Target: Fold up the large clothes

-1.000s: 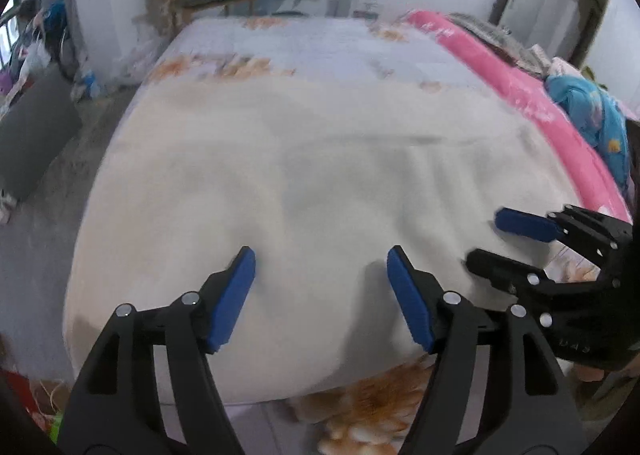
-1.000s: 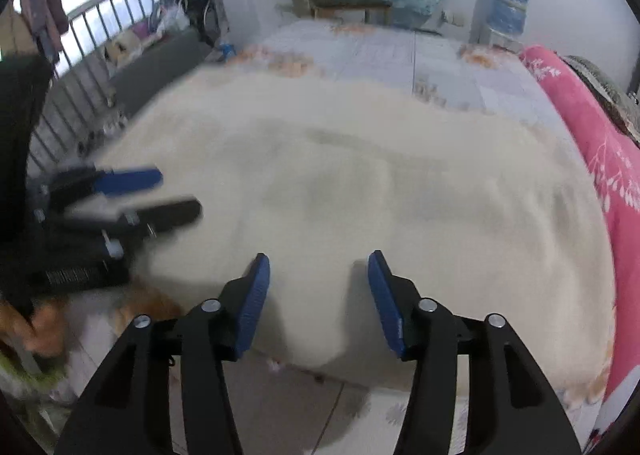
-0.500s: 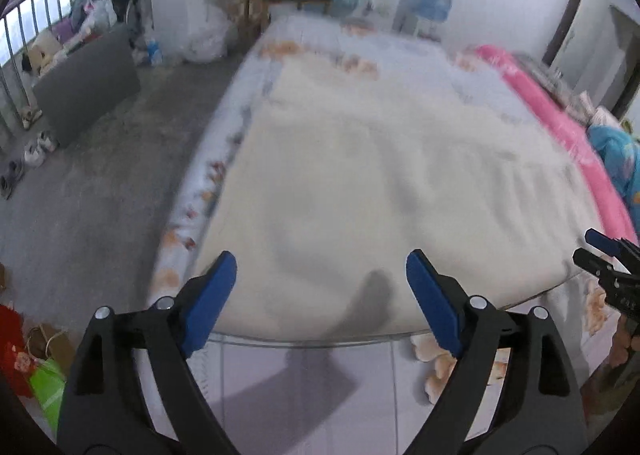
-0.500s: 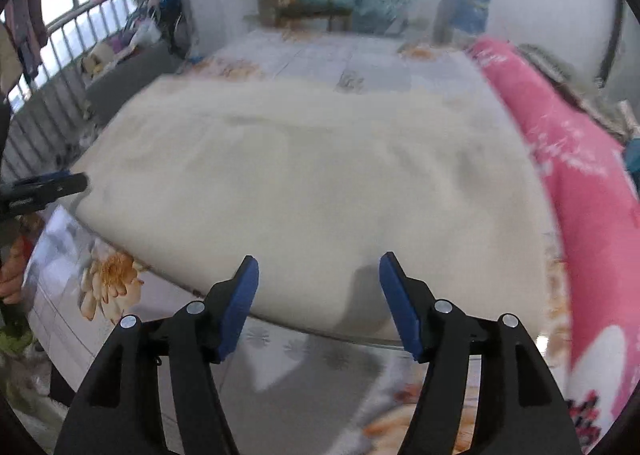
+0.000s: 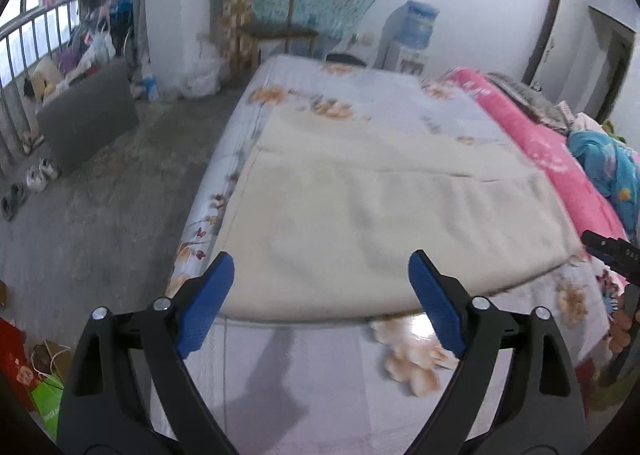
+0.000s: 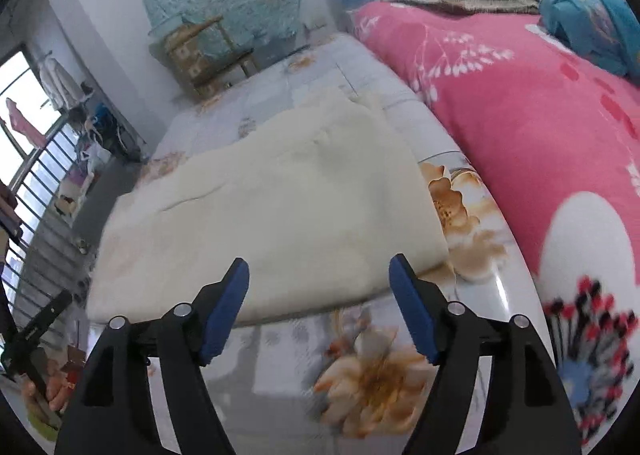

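A large cream blanket [image 5: 372,211] lies folded flat on the flowered bed sheet [image 5: 320,383], its near edge just ahead of both grippers. My left gripper [image 5: 322,275] hovers over that near edge toward the left corner, jaws opening, nothing between the blue pads. In the right wrist view the same cream blanket [image 6: 280,207] fills the middle, and my right gripper [image 6: 318,279] hangs above its near right corner, jaws also opening and holding nothing. The right gripper's tip [image 5: 608,247] shows at the far right of the left wrist view.
A pink quilt [image 6: 540,127] runs along the bed's right side with a blue bundle [image 6: 592,23] on it. Left of the bed is bare concrete floor [image 5: 100,207], a grey board, shoes and a railing. A wooden chair [image 5: 264,27] and a water dispenser [image 5: 412,35] stand against the far wall.
Both grippers have drawn back and up from the blanket and spread apart sideways. Their jaws have widened. The blanket now lies flat on the bed, untouched.
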